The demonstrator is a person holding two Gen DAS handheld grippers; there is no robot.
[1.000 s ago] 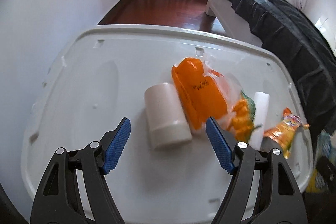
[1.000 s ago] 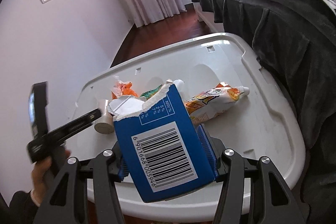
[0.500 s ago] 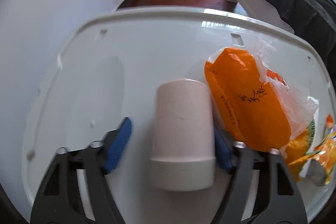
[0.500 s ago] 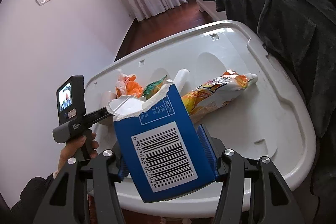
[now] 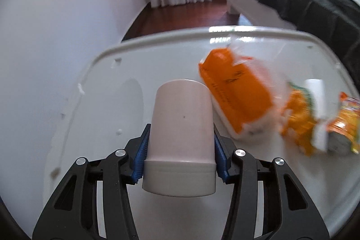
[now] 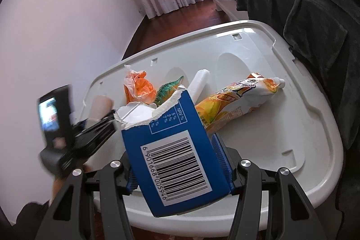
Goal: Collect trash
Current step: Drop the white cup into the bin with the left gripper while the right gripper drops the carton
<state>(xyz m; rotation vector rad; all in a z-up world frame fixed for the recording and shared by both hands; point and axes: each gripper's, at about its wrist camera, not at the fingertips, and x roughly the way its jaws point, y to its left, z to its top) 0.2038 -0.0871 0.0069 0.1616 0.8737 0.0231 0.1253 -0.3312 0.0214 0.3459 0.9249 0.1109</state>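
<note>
- The left gripper (image 5: pixel 180 159) has just been closing; its blue pads now press the pale cup (image 5: pixel 181 127) above the white lid (image 5: pixel 157 55).
- The right gripper (image 6: pixel 177 163) clamps the torn blue carton (image 6: pixel 175 156).

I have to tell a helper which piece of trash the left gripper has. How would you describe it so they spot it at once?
On the white plastic lid beside the bed, look at its left end. The pale pink cylindrical container lies there, clamped in the left gripper, next to the orange packet. It is the only plain, unprinted, round item.
</note>
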